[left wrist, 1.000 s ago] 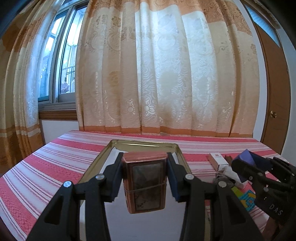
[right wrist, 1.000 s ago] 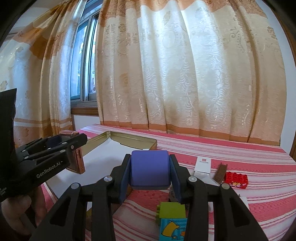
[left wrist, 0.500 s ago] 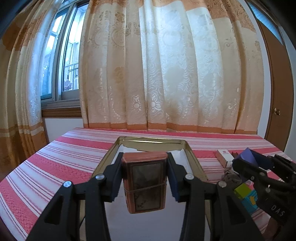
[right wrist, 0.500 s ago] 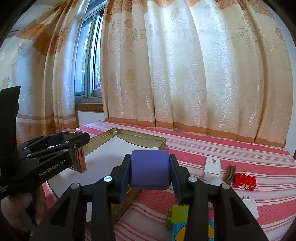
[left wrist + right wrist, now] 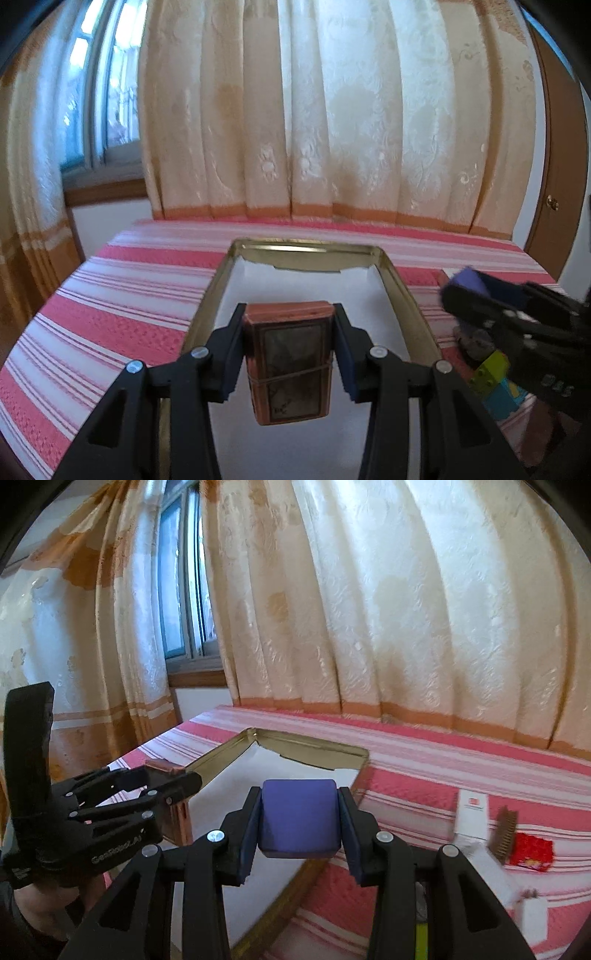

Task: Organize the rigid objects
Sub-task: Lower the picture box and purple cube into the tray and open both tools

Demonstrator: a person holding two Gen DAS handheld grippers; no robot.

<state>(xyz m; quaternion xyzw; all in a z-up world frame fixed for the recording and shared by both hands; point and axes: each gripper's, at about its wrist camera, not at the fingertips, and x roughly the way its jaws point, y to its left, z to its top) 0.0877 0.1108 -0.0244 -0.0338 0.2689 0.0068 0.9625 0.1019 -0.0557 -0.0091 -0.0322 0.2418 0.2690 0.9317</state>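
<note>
Cream curtains (image 5: 332, 129) with an orange hem hang behind a table under a pink and white striped cloth (image 5: 122, 317), and a window (image 5: 184, 590) shows at their left edge. On the cloth we see a shallow gold tray (image 5: 397, 280) with a white floor, which serves as our landmark.

Our left gripper (image 5: 289, 352) is clenched on a worn reddish box (image 5: 289, 363) bound with a rubber band, held upright above the near half of the tray. We cannot tell whether the box touches the tray floor.

Our right gripper (image 5: 298, 821) grasps a purple block (image 5: 298, 818) between its blue pads, above the near right rim of the tray. In the left wrist view this gripper sits just right of the tray, blurred.

Right of the tray, on the cloth, lie a small white box (image 5: 472, 812), a brown comb (image 5: 504, 830) just beside it, and a red brick (image 5: 532, 851) touching or nearly touching the comb. Nearer to us, right of the tray, a green and blue toy block (image 5: 496, 384) sits under the right gripper, and a white object (image 5: 532, 919) lies at the near right, too blurred to name.
</note>
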